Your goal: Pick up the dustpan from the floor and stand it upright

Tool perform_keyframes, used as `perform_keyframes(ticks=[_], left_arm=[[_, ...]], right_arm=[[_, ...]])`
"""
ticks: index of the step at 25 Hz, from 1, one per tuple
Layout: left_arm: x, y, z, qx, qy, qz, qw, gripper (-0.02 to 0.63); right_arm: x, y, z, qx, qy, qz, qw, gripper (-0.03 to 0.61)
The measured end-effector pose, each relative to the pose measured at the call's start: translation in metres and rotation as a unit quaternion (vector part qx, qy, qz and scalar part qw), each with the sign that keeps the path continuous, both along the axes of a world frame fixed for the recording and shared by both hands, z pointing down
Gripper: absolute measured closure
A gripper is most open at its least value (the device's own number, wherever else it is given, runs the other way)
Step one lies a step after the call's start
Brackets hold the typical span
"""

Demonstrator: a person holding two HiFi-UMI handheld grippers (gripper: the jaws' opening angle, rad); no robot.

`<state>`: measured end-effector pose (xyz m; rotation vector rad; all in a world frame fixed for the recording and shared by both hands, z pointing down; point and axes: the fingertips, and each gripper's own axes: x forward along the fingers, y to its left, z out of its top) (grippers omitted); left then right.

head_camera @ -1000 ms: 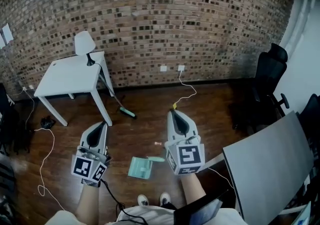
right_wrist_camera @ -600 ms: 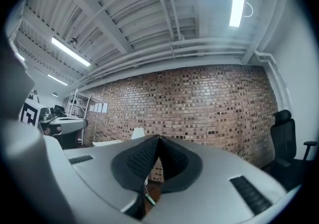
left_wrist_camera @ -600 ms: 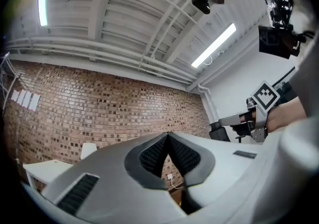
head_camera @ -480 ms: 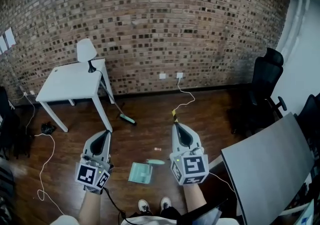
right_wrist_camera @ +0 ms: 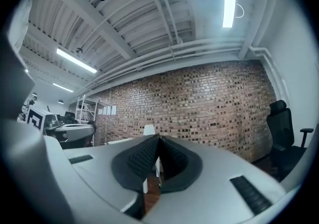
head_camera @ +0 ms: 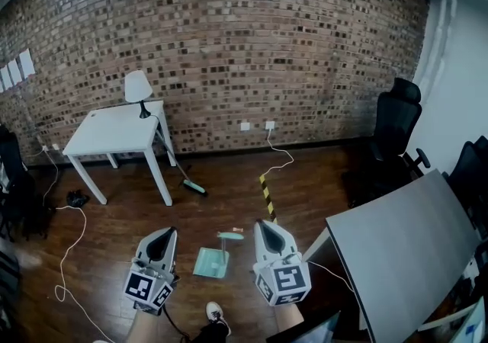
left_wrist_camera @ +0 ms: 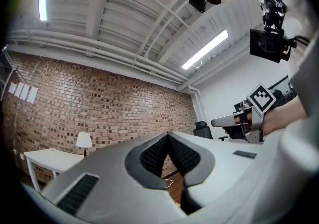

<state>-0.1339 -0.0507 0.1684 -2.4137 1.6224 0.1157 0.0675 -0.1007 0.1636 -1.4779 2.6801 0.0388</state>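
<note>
Lying flat on the dark wooden floor point(head_camera: 229, 197), the pale green plastic dustpan point(head_camera: 212, 263) sits between the left tool point(head_camera: 165, 232) and the right tool point(head_camera: 264, 224), untouched. Both tools: pressed together, empty. Outstanding: grasp, lift, stand upright.

We hold the left gripper point(head_camera: 168, 232) and the right gripper point(head_camera: 263, 224) side by side low in the head view, apart from each other, both pointing forward and away from us. Left gripper view: jaws together, tips meeting, nothing between them. Right gripper view: jaws likewise closed and empty. The left forearm point(head_camera: 139, 326) and right forearm point(head_camera: 284, 318) show only at the bottom edge.
</note>
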Motion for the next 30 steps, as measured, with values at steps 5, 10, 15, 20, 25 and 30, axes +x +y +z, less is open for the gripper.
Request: perform_keyframes(ticks=[5, 10, 15, 20, 25, 30], left_arm=[[0.060, 0.117, 0.008, -0.003, -0.007, -0.011, 0.9999, 0.603], [0.112, 0.225, 0.005, 0.001, -0.005, -0.022, 0.9997, 0.603], [0.133, 0.300, -0.003, -0.006, -0.017, -0.011, 0.9998, 0.603], [0.121, 0.329, -0.008, -0.010, -0.021, -0.011, 0.9997, 0.603], [0.117, 0.336, -0.023, -0.003, -0.032, -0.002, 0.9995, 0.603], [0.118, 0.344, -0.031, 0.010, -0.033, 0.005, 0.9994, 0.603]], right_arm=[[0.053, 0.115, 0.003, 0.004, 0.013, -0.022, 1.000, 0.598], [0.117, 0.222, 0.001, 0.002, 0.021, -0.022, 1.000, 0.598], [0.141, 0.293, -0.002, -0.020, 0.011, -0.012, 1.000, 0.598], [0.122, 0.325, -0.014, -0.012, 0.003, -0.018, 1.000, 0.600], [0.102, 0.340, -0.031, 0.023, 0.027, -0.009, 0.999, 0.603], [0.095, 0.347, -0.032, 0.025, 0.022, -0.008, 0.999, 0.603]])
